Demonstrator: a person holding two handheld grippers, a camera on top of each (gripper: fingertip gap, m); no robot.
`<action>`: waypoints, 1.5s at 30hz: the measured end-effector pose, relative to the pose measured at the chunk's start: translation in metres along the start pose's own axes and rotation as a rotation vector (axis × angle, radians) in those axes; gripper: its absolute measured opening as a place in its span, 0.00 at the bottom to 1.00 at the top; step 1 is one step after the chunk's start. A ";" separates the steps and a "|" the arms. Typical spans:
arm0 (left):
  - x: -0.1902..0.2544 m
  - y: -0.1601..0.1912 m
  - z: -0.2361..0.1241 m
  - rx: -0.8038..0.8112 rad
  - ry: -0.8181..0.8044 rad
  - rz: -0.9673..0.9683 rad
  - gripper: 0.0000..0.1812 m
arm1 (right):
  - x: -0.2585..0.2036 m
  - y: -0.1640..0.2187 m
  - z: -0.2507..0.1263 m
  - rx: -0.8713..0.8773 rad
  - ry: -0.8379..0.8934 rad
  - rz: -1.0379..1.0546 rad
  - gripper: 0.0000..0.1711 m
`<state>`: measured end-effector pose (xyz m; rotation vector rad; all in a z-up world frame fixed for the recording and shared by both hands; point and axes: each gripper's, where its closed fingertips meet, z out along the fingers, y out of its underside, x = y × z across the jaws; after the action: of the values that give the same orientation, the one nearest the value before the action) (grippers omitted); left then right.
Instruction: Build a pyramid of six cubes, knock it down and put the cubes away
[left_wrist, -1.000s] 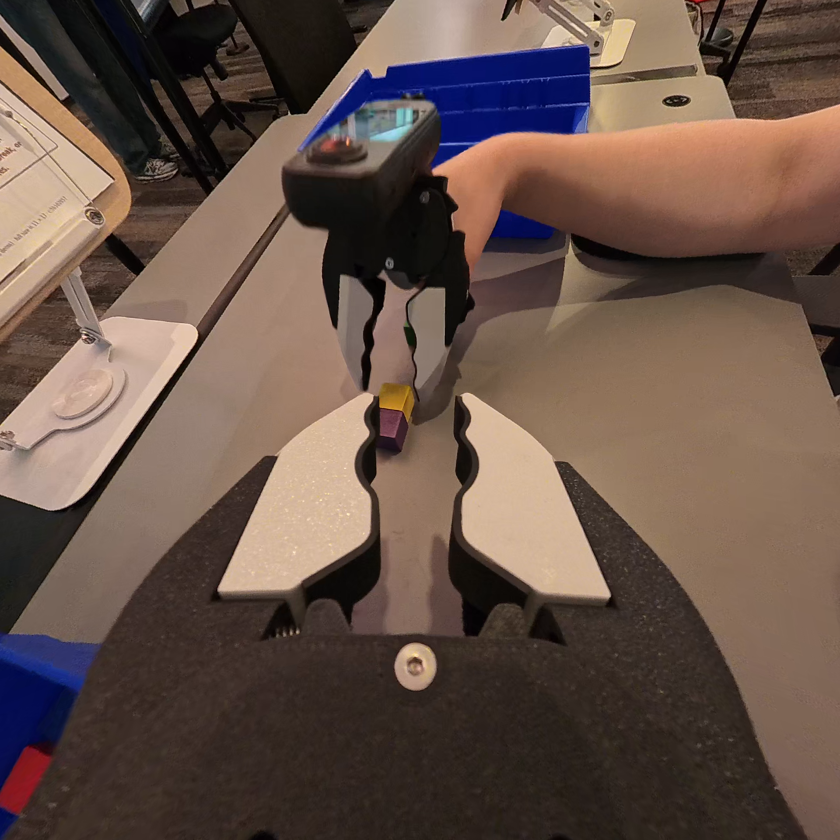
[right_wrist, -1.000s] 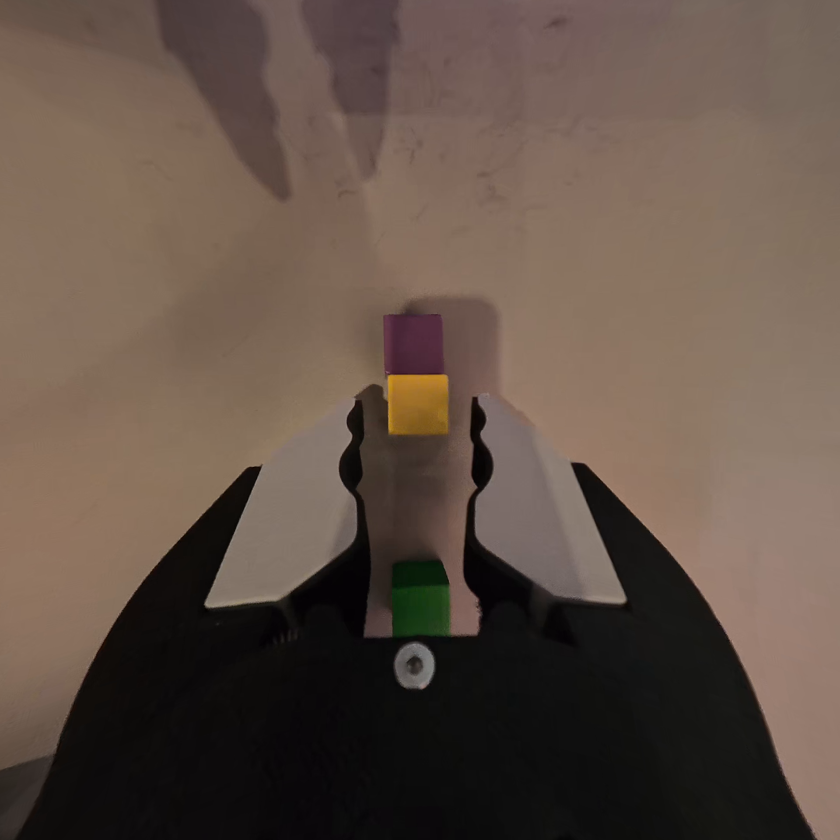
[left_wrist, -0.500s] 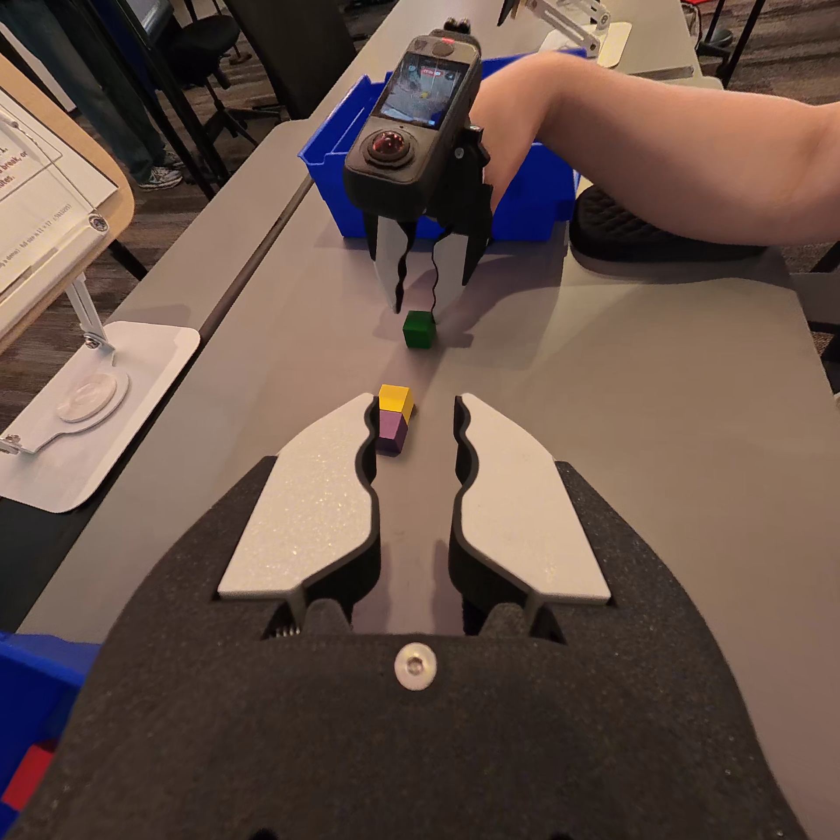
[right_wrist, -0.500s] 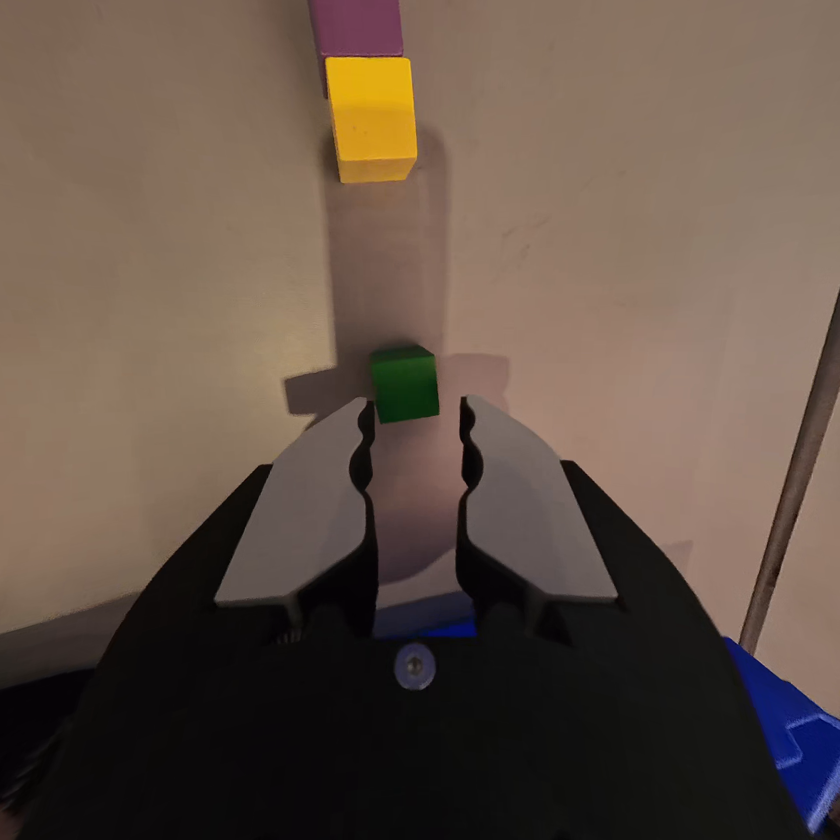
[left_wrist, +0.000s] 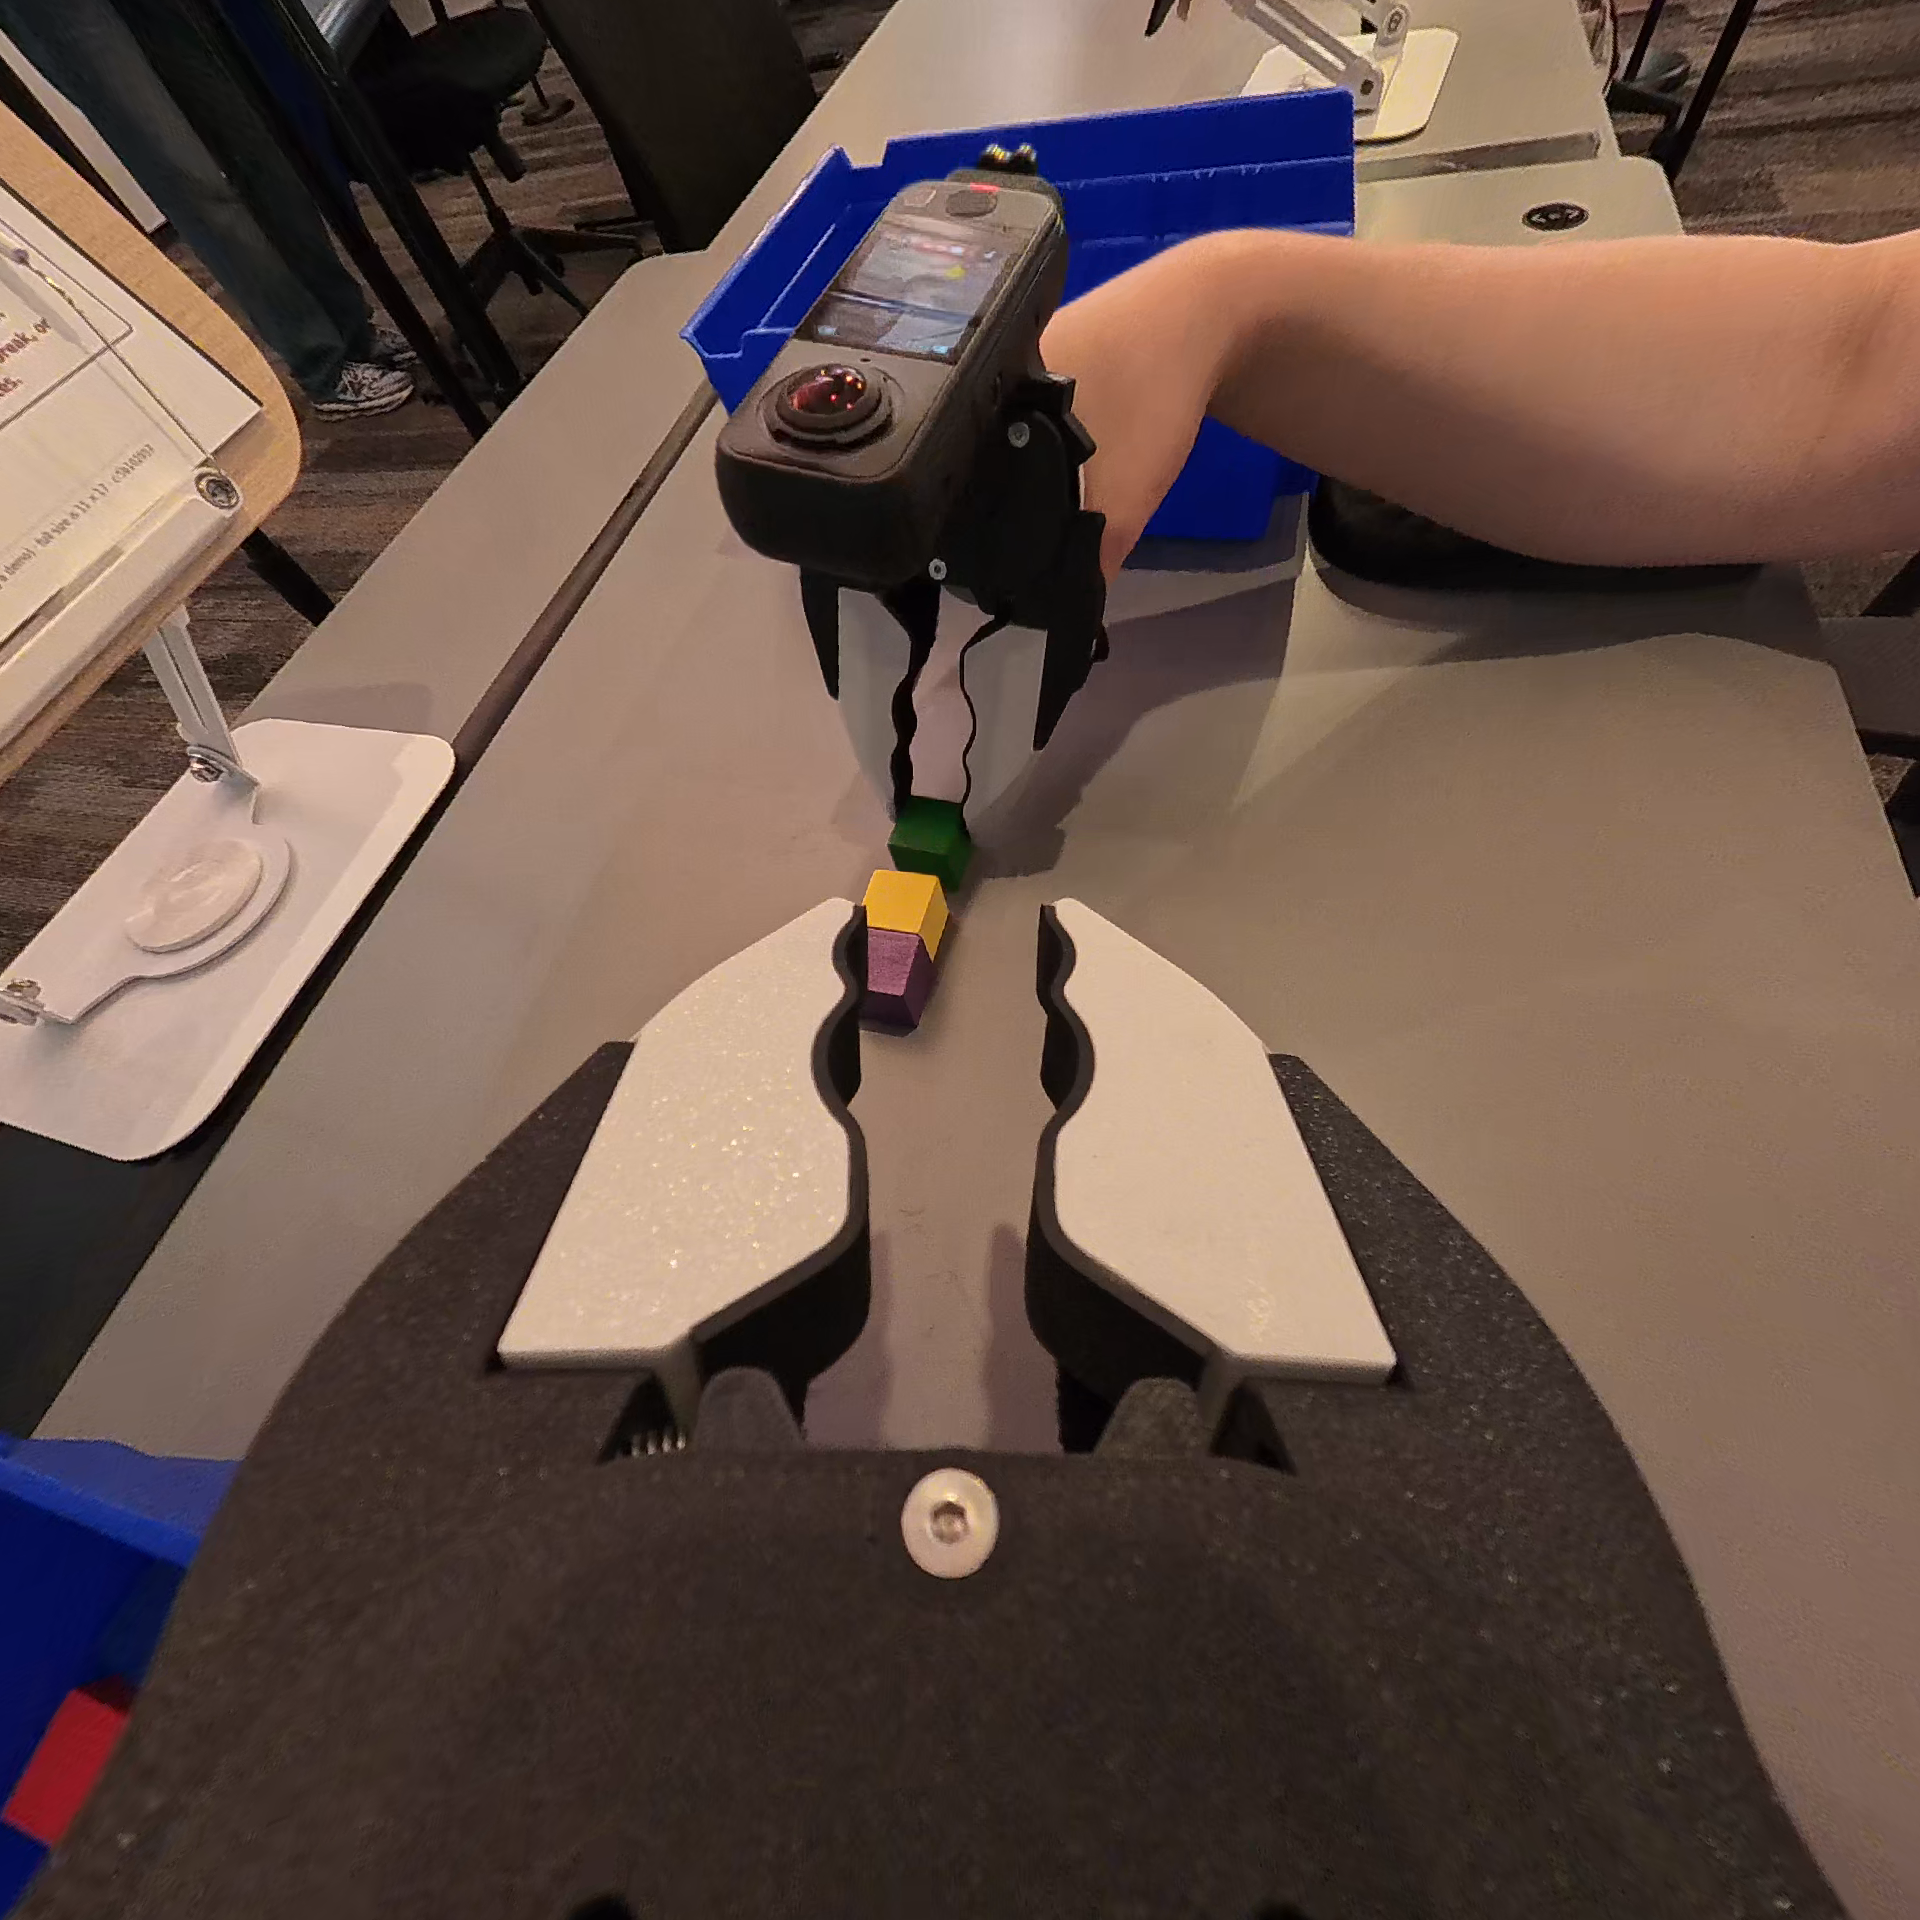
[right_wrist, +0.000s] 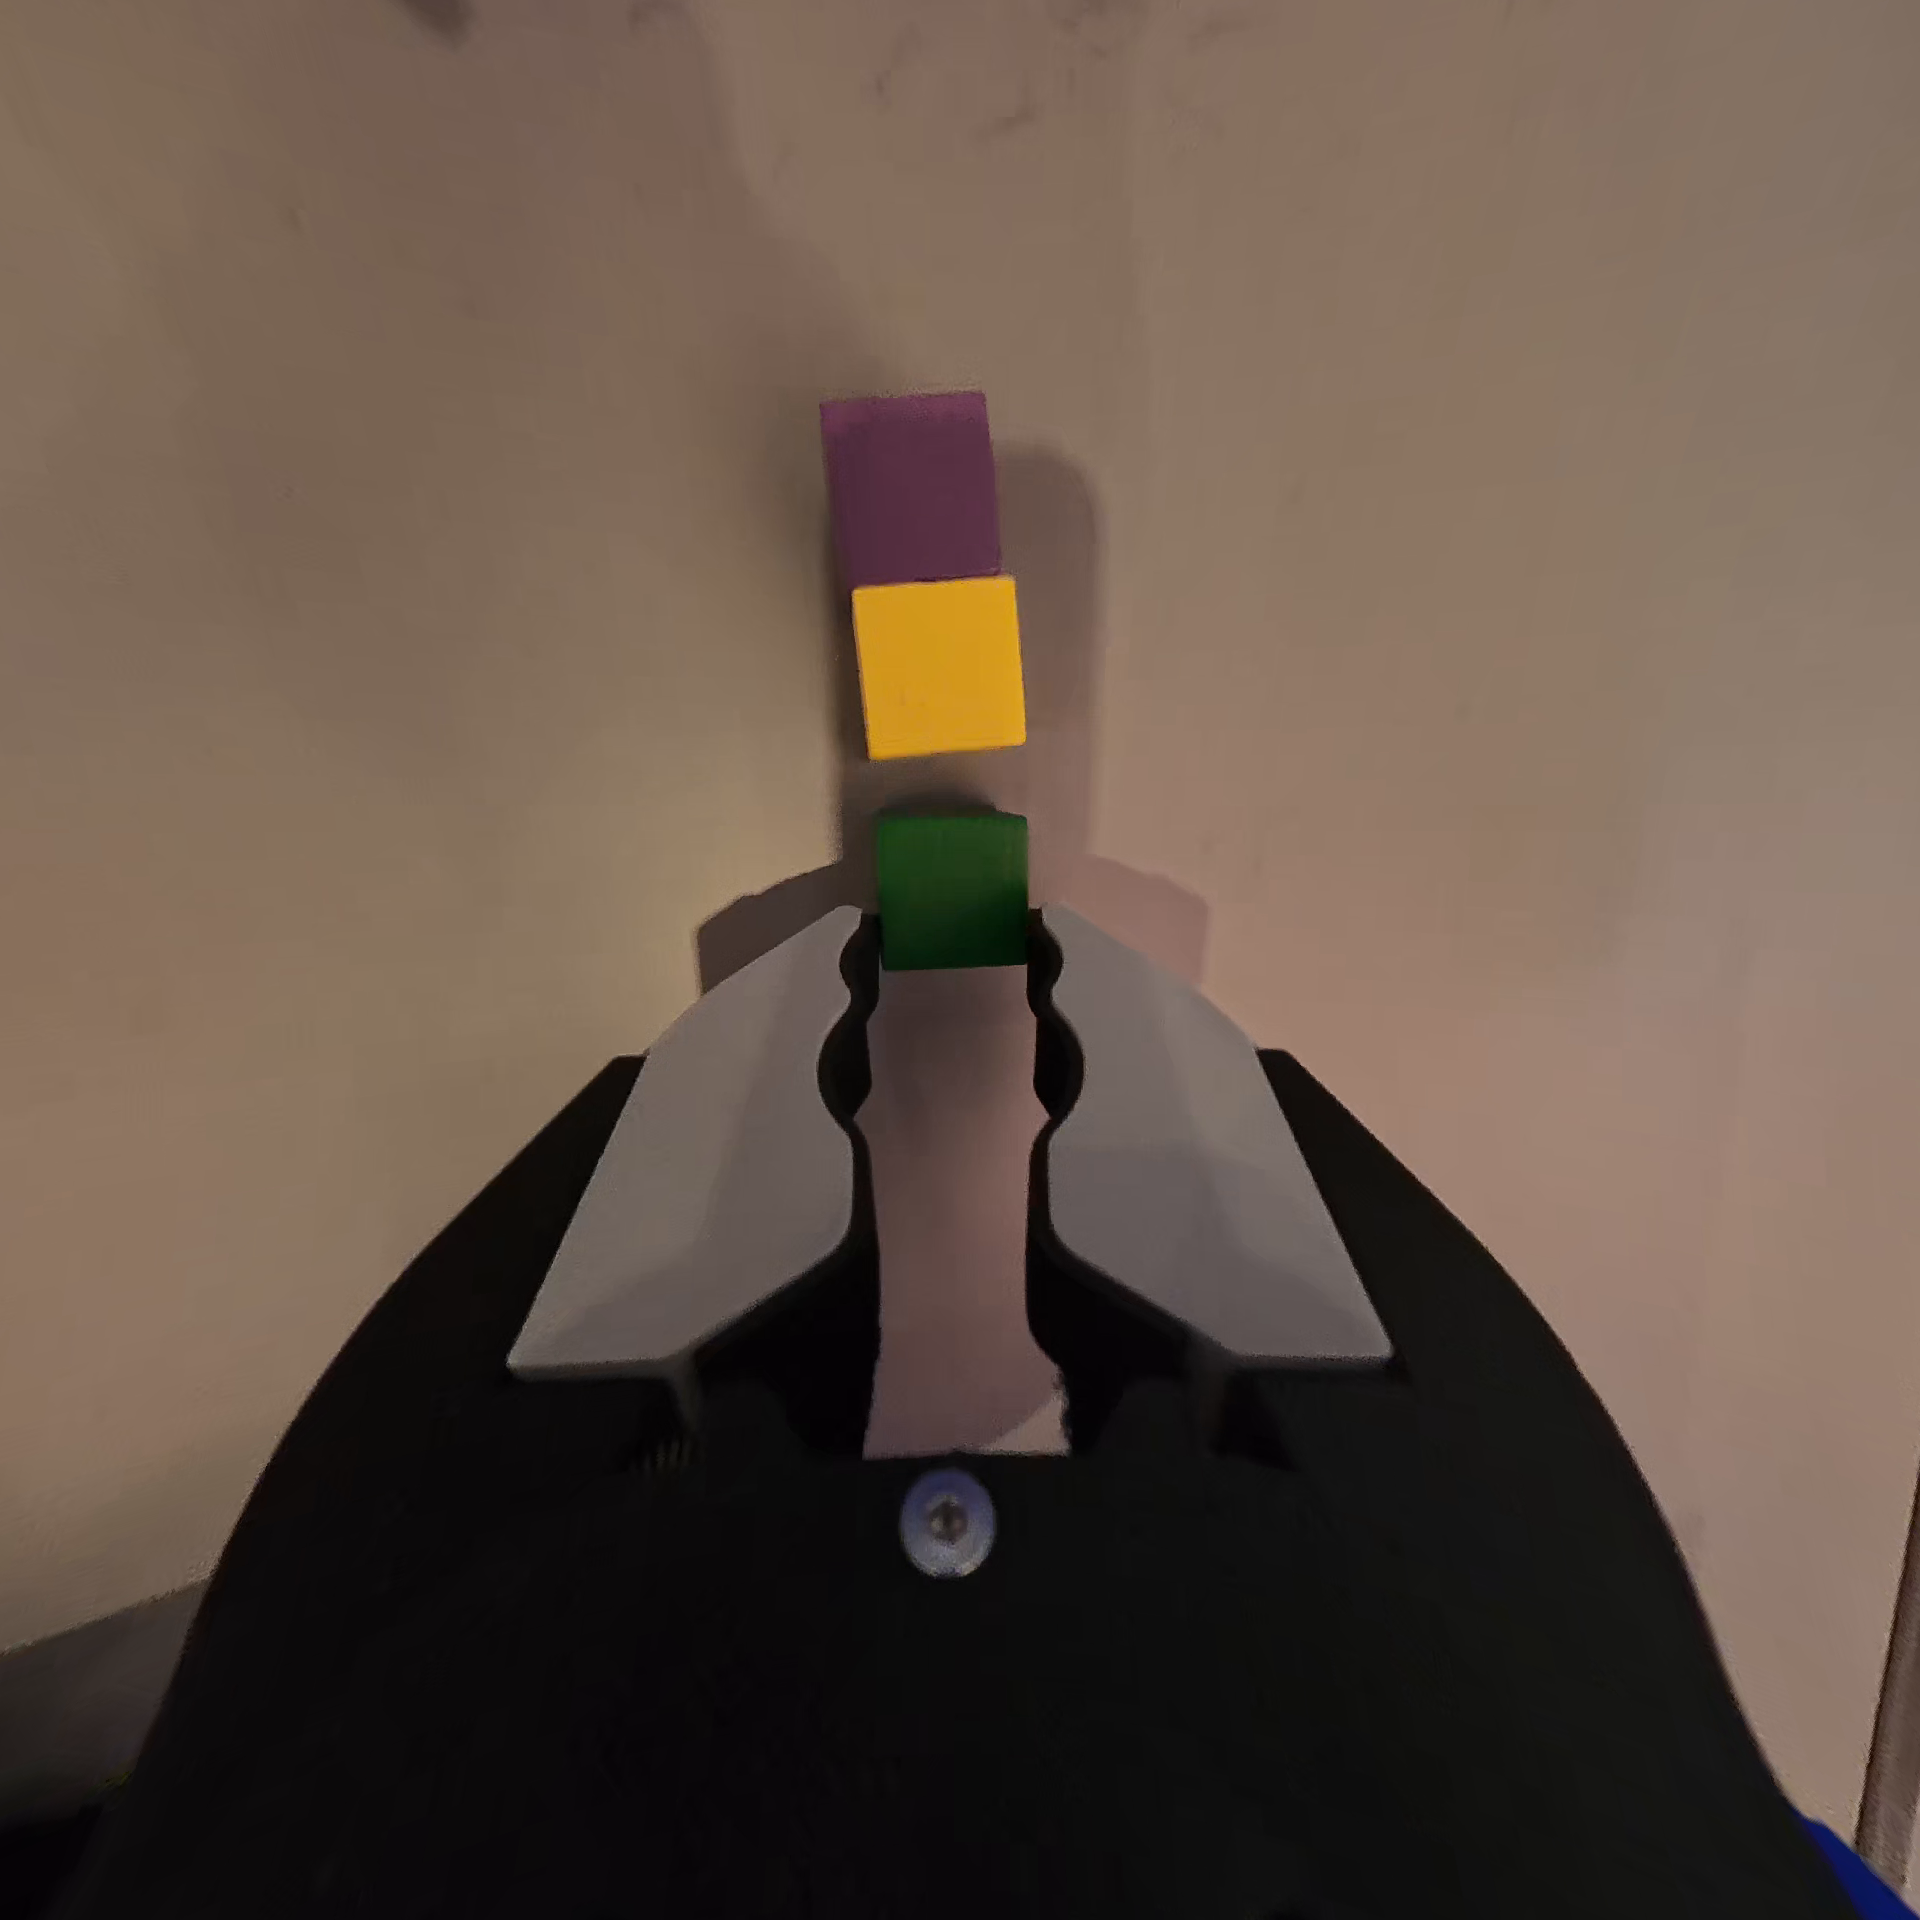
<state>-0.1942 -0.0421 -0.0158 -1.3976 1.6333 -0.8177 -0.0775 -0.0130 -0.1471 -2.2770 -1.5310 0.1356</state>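
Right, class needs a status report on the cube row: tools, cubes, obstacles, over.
Right tool closed on green cube, just short of yellow cube. Left tool open, empty, beside purple cube. Nothing blocking.

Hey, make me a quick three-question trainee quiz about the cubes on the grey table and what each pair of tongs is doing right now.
1. True or false: the small green cube sits between the tips of the right tongs.
2. Which cube lies in the middle of the row on the grey table? A) small purple cube B) small yellow cube C) green cube
3. Fill in: the left tongs are ___ and hold nothing.

Key: 1 true; 2 B; 3 open. A narrow gap shows between green and yellow, while yellow and purple look to be touching. Whether the right tongs actually press the green cube cannot be told.
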 end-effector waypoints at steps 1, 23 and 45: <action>0.000 0.000 0.000 -0.001 0.000 0.001 0.17 | 0.001 -0.002 0.001 0.004 0.006 0.003 0.17; -0.029 -0.003 -0.049 0.007 -0.178 -0.024 0.22 | 0.005 -0.026 -0.038 0.189 0.050 -0.020 0.28; -0.219 0.186 -0.088 -0.493 -0.742 -0.834 0.20 | 0.016 -0.017 -0.116 0.304 0.208 -0.009 0.28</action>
<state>-0.3454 0.2032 -0.1008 -2.4257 0.6531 -0.2183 -0.0517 -0.0235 -0.0324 -1.9789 -1.3153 0.1166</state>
